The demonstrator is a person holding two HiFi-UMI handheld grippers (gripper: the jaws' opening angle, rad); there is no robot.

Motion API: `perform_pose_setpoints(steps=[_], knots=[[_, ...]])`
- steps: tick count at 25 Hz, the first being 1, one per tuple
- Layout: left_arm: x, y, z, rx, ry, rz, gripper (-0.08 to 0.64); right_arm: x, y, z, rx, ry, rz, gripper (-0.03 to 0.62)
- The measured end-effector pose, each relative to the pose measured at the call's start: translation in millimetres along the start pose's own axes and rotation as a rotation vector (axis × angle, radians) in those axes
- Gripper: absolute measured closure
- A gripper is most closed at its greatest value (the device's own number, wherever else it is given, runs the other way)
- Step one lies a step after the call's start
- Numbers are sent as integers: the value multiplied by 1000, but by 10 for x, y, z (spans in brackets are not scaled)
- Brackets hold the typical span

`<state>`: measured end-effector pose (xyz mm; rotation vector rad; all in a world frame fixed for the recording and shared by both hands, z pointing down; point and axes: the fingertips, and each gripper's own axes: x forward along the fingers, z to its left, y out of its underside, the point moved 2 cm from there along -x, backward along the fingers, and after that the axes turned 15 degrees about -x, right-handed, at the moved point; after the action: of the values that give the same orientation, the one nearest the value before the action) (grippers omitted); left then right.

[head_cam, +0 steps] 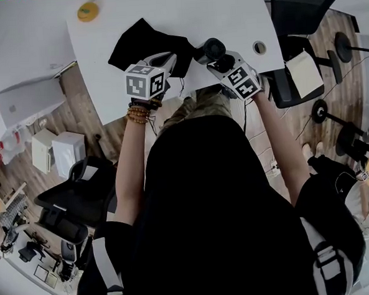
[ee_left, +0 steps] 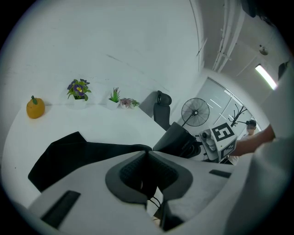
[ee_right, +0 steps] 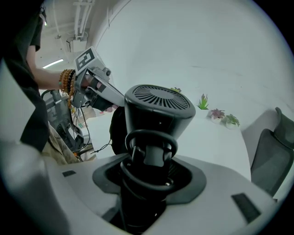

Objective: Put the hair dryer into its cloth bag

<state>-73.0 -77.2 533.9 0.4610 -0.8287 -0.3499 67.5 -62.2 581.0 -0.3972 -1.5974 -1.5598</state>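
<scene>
The black cloth bag [head_cam: 144, 45] lies on the white table [head_cam: 226, 13], and its near edge is lifted. My left gripper [head_cam: 171, 60] is shut on that edge; in the left gripper view the jaws [ee_left: 148, 158] pinch black fabric, and the bag [ee_left: 69, 156] spreads away to the left. The black hair dryer [head_cam: 215, 51] is just right of the bag. My right gripper [head_cam: 222, 64] is shut on its handle. In the right gripper view the hair dryer [ee_right: 156, 108] stands upright between the jaws, vented end up, with the bag [ee_right: 115, 131] behind it on the left.
An orange pumpkin-shaped ornament [head_cam: 87, 11] and small potted plants [ee_left: 79, 89] sit at the table's far side. A cable hole [head_cam: 259, 47] is at the table's right. Office chairs [head_cam: 300, 6] and floor weights [head_cam: 343, 47] stand around the table.
</scene>
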Motion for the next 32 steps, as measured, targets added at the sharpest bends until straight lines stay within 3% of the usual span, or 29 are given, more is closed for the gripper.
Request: perform_pose_setpoints(steps=[16, 32], knots=[[46, -24, -91, 12, 14, 5, 522, 134, -37, 206, -92, -44, 19, 353], [-41, -6, -115, 13, 11, 4, 522, 604, -162, 434, -313, -89, 113, 353]])
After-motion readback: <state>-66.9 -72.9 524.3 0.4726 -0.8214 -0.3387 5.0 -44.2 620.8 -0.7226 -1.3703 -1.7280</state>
